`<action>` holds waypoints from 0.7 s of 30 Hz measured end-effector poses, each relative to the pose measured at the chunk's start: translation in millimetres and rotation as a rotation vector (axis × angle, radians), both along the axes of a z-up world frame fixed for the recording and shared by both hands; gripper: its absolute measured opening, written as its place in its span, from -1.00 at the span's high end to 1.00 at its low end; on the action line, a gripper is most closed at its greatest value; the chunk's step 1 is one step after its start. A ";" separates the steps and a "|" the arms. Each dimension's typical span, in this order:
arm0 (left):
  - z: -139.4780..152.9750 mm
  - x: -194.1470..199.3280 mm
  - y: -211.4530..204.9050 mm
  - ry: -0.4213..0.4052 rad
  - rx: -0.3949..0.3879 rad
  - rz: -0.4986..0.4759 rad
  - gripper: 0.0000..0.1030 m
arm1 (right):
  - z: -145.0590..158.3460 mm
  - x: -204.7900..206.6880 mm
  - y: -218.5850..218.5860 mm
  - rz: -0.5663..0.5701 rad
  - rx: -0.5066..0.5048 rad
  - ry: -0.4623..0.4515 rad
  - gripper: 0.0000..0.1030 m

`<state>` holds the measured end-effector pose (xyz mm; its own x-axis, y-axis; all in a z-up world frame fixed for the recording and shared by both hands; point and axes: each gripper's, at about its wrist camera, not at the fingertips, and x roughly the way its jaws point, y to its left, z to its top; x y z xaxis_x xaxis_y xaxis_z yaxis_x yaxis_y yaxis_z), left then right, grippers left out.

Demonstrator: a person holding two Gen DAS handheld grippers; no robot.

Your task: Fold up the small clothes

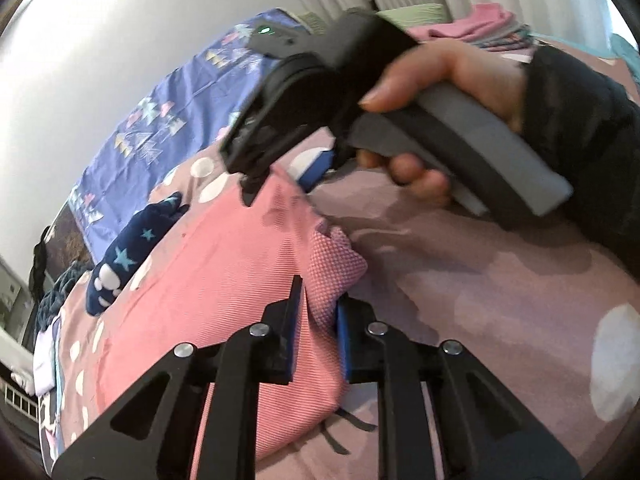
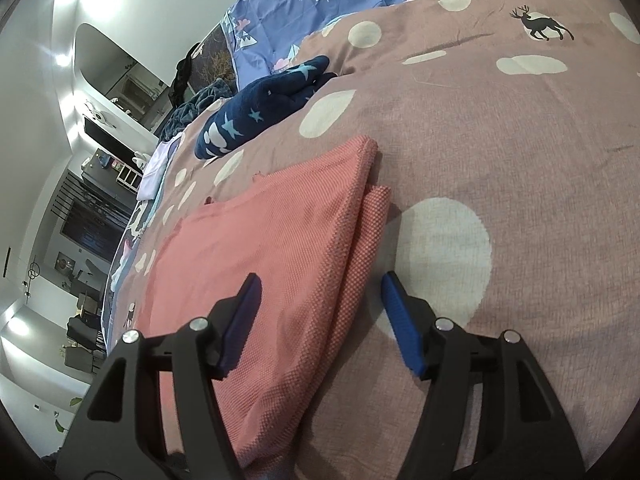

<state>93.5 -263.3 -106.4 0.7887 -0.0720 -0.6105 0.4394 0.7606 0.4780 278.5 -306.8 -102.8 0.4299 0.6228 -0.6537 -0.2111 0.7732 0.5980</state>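
Both grippers at pink garment (image 2: pixel 256 264) edge: left gripper (image 1: pixel 320 300) pinches folded corner; right gripper (image 2: pixel 320 292) gapes, bedspread (image 2: pixel 500 140) beside clear.

A corner of the pink cloth (image 1: pixel 224 280) is being pinched between the pads of the left gripper (image 1: pixel 320 300) on the spotted bedspread (image 1: pixel 500 300). Beyond the cloth, the right gripper (image 1: pixel 250 184) is being held by a hand (image 1: pixel 448 76). Left of the cloth, a navy starred garment (image 1: pixel 128 248) is lying.
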 end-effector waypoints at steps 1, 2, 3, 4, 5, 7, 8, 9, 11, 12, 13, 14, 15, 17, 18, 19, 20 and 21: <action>-0.6 2.9 1.1 -0.011 0.002 0.012 0.41 | -0.1 0.2 0.4 0.002 0.000 -0.002 -0.25; -1.4 4.3 1.5 -0.023 0.007 0.021 0.36 | -0.1 0.3 0.6 0.003 0.000 -0.003 -0.25; -2.0 6.4 1.8 -0.040 0.016 0.032 0.33 | -0.2 0.4 0.7 0.004 0.000 -0.004 -0.25; -2.2 7.4 1.9 -0.048 0.019 0.036 0.32 | -0.1 0.5 0.6 0.004 0.002 -0.004 -0.25; -2.0 7.6 2.0 -0.049 0.017 0.039 0.32 | -0.1 0.5 0.1 0.004 0.005 -0.003 -0.25; -1.9 10.5 1.5 -0.046 0.003 0.043 0.32 | 0.6 0.4 -0.8 0.001 0.010 0.002 -0.25; -2.2 11.2 0.6 -0.048 0.001 0.040 0.32 | 1.2 0.0 -2.1 -0.002 0.009 0.011 -0.25; -2.3 9.2 -2.6 -0.054 0.001 0.036 0.32 | 2.0 -1.1 -3.0 -0.006 0.008 0.035 -0.24; -4.1 11.0 -4.0 -0.071 0.005 0.029 0.42 | 4.2 -2.8 -4.1 -0.009 -0.003 0.070 -0.15; -3.4 11.8 -3.4 -0.071 -0.003 0.025 0.64 | 4.9 -3.2 -4.5 -0.011 -0.006 0.075 -0.13; -2.3 13.0 -1.3 -0.064 -0.018 0.022 0.75 | 4.1 -2.5 -5.1 -0.017 -0.005 0.080 -0.11; -0.5 12.8 -0.1 -0.054 -0.037 0.017 0.79 | 1.6 -0.6 -5.4 -0.028 0.005 0.079 -0.06; 2.7 12.2 1.5 -0.033 -0.069 0.000 0.82 | -0.4 1.6 -6.2 -0.044 0.017 0.064 0.08; 6.8 8.0 -0.3 0.001 -0.112 -0.044 0.84 | -3.3 5.2 -7.3 -0.075 0.008 0.033 0.48; 7.7 5.2 -1.9 0.012 -0.126 -0.069 0.85 | -5.0 7.4 -9.1 -0.096 0.000 0.023 0.75; 7.8 2.4 -4.9 0.027 -0.135 -0.095 0.86 | -7.1 9.2 -15.2 -0.122 0.036 0.028 0.79; 7.0 0.1 -7.3 0.045 -0.143 -0.115 0.89 | -7.2 8.9 -19.7 -0.132 0.079 0.034 0.88; 5.8 -1.9 -9.4 0.058 -0.148 -0.129 0.90 | -4.5 7.3 -23.3 -0.142 0.111 0.027 0.89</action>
